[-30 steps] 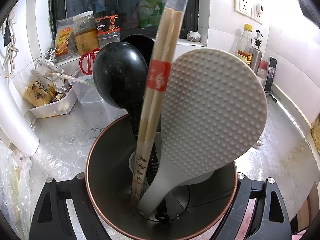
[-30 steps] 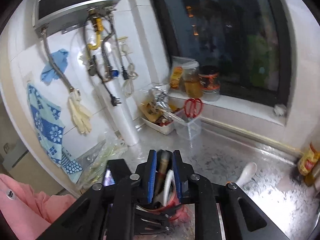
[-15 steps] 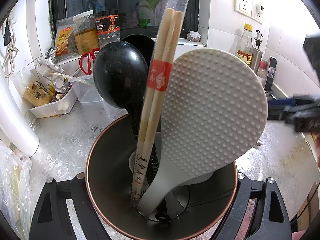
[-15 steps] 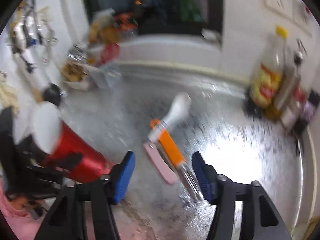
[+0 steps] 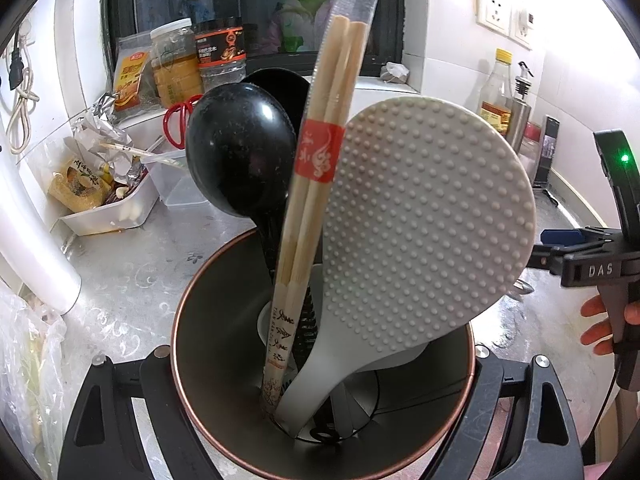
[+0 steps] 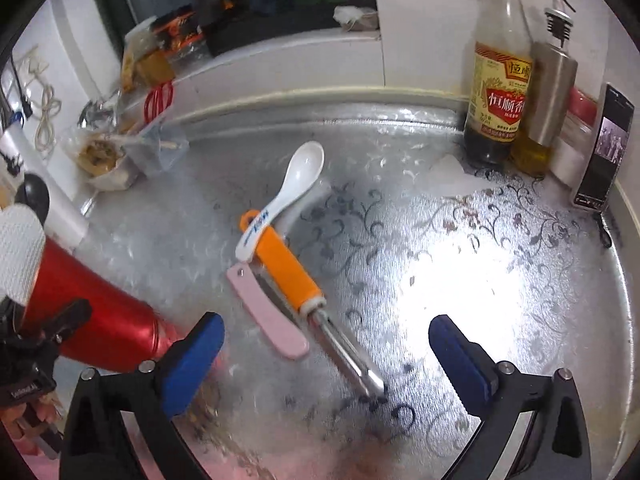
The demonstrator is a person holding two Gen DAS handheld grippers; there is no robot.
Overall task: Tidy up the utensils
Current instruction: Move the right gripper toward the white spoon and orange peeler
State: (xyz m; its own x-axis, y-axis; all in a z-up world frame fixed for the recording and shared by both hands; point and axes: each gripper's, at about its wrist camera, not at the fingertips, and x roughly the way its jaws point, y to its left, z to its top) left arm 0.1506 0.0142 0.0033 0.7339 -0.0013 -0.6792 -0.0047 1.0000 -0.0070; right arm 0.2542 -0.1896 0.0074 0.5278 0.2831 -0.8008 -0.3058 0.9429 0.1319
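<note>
My left gripper [image 5: 320, 354] is shut around a red utensil cup [image 5: 180, 320] with a dark inside and copper rim. In the cup stand a white dimpled rice paddle [image 5: 420, 216], a black ladle [image 5: 240, 160] and wrapped chopsticks [image 5: 320, 152]. My right gripper [image 6: 326, 328] hangs low over the counter, its jaws opening wide with nothing pressed between the blue pads [image 6: 192, 360]. Just ahead of it lie an orange-handled peeler [image 6: 288, 268], a pink folding knife [image 6: 268, 320] and a white spoon [image 6: 296, 176] resting across the peeler. The red cup [image 6: 92, 312] sits to their left.
A vinegar bottle [image 6: 500, 80], a steel oil dispenser [image 6: 548, 88] and a phone [image 6: 604, 148] stand at the back right by the wall. At the back left are a white tray of packets [image 5: 108, 208], red scissors [image 5: 176, 124] and jars [image 5: 176, 64] on the sill.
My right gripper swung from over the cup down and right to the utensils on the counter, and its jaws opened wide. The left gripper and cup stayed still.
</note>
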